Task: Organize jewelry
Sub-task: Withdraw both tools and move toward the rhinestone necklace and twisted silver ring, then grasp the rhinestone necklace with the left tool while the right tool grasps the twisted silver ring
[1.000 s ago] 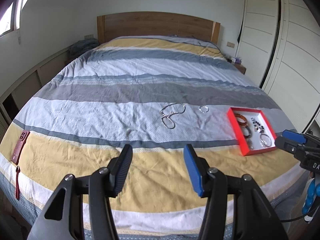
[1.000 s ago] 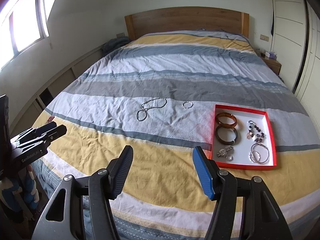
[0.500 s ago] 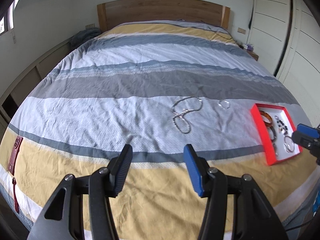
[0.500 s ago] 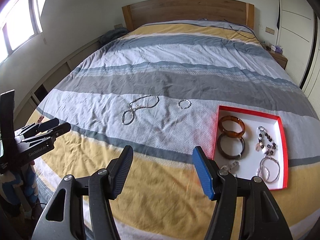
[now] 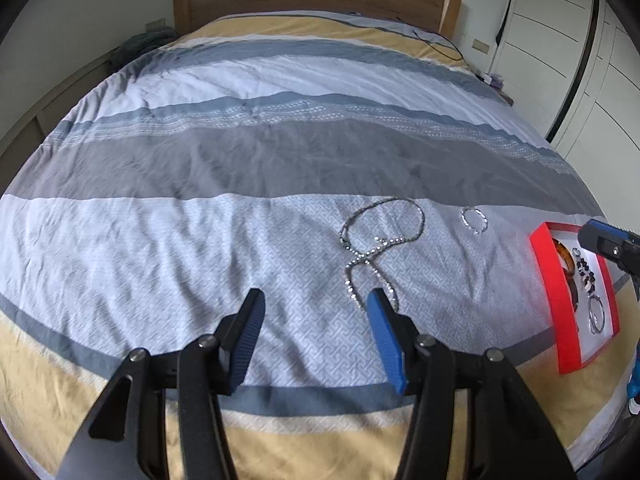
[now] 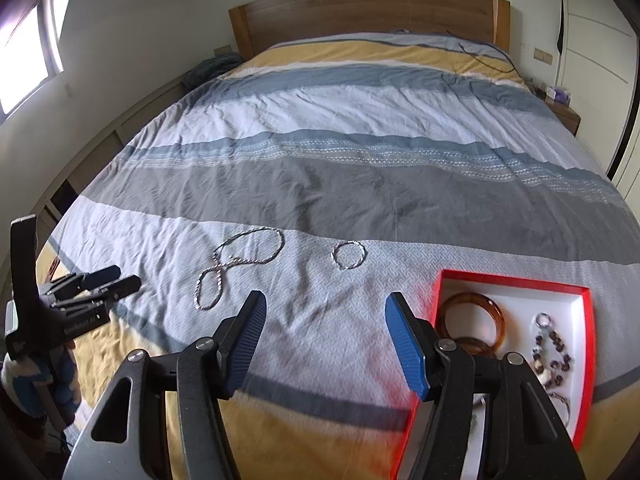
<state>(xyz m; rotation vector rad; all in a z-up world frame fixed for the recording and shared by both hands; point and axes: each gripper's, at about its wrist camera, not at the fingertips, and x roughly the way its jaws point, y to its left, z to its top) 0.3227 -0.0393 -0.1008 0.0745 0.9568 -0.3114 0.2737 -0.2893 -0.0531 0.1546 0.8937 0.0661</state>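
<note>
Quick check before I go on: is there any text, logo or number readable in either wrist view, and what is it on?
"GenRobot.AI", partly blurred, in white on the black body of the left gripper, seen in the right wrist view.
A small white mark lower on that same body: too small to read.
Nothing readable on the red tray, the jewelry or the bedspread.

A wrinkled matt cotton-like striped duvet cover [image 6: 360, 152] carries a glinting silvery metal chain necklace [image 5: 374, 248], a shiny twisted silver bracelet [image 6: 349, 255], a glossy amber bangle [image 6: 474, 316] in a smooth red-rimmed cardboard-looking tray [image 6: 516, 282], before a matt wooden headboard [image 6: 368, 12].
</note>
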